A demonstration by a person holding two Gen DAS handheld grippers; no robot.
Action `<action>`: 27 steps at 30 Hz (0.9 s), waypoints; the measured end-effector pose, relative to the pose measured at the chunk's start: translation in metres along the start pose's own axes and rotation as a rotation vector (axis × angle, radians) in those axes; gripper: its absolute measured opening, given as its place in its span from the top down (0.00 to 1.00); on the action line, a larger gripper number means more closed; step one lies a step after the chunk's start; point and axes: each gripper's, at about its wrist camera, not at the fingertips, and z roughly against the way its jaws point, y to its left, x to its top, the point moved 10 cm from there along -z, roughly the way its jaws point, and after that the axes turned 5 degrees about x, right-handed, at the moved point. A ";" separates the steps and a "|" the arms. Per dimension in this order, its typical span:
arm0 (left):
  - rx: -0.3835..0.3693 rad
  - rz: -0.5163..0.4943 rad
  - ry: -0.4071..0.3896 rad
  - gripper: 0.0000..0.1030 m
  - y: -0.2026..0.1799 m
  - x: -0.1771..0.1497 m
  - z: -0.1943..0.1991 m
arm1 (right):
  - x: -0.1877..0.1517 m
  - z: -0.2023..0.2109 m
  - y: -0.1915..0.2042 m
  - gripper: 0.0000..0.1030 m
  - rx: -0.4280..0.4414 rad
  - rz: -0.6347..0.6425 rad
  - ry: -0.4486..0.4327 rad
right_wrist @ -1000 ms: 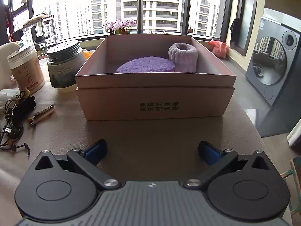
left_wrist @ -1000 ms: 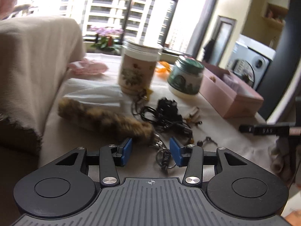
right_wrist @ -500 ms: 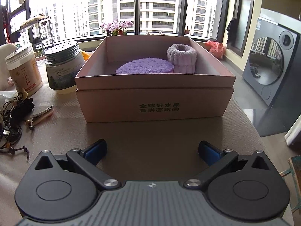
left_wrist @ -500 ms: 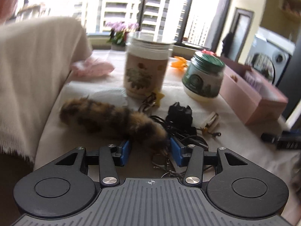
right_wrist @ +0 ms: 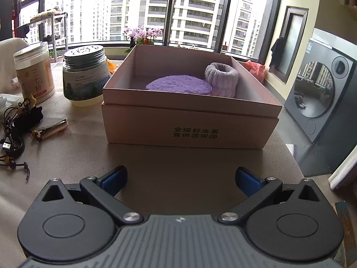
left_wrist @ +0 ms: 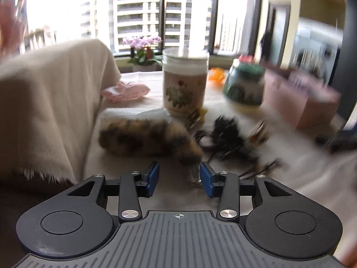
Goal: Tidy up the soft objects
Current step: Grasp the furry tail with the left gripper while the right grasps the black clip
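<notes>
A brown striped furry tail [left_wrist: 147,137] lies on the table in the left wrist view. Its narrow end with a metal clasp reaches between the pads of my left gripper [left_wrist: 179,178], which is open and not closed on it. My right gripper [right_wrist: 181,179] is open wide and empty, in front of the pink cardboard box [right_wrist: 189,122]. The box holds a purple round pad [right_wrist: 178,86] and a lilac rolled band [right_wrist: 221,76]. The box also shows, blurred, in the left wrist view [left_wrist: 312,102].
A beige jar [left_wrist: 184,80] and a green-lidded jar [left_wrist: 244,84] stand behind the tail. A black cable tangle with keys [left_wrist: 227,134], a metal clip [right_wrist: 50,129], a pink cloth [left_wrist: 126,91] and a beige draped chair back [left_wrist: 44,102] are nearby.
My left gripper has moved forward and turned, so the tail's narrow end now sits between its pads. The view is blurred by motion. The right gripper has edged slightly closer to the box.
</notes>
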 end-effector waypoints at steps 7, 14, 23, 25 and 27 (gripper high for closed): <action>0.009 0.114 0.030 0.56 0.001 0.008 -0.027 | 0.000 0.000 0.000 0.00 -0.008 0.001 -0.002; 0.003 0.018 0.009 0.53 -0.019 0.003 -0.037 | 0.005 0.024 0.030 0.01 0.046 0.071 -0.076; -0.142 0.002 0.059 0.81 -0.030 -0.015 -0.003 | 0.069 0.008 0.147 0.26 0.412 0.044 0.078; -0.134 0.003 0.079 0.81 -0.024 -0.020 0.000 | 0.079 -0.011 0.164 0.34 0.440 0.019 0.114; -0.135 0.018 0.099 0.81 -0.018 -0.025 0.000 | 0.080 -0.033 0.178 0.43 0.433 0.012 0.165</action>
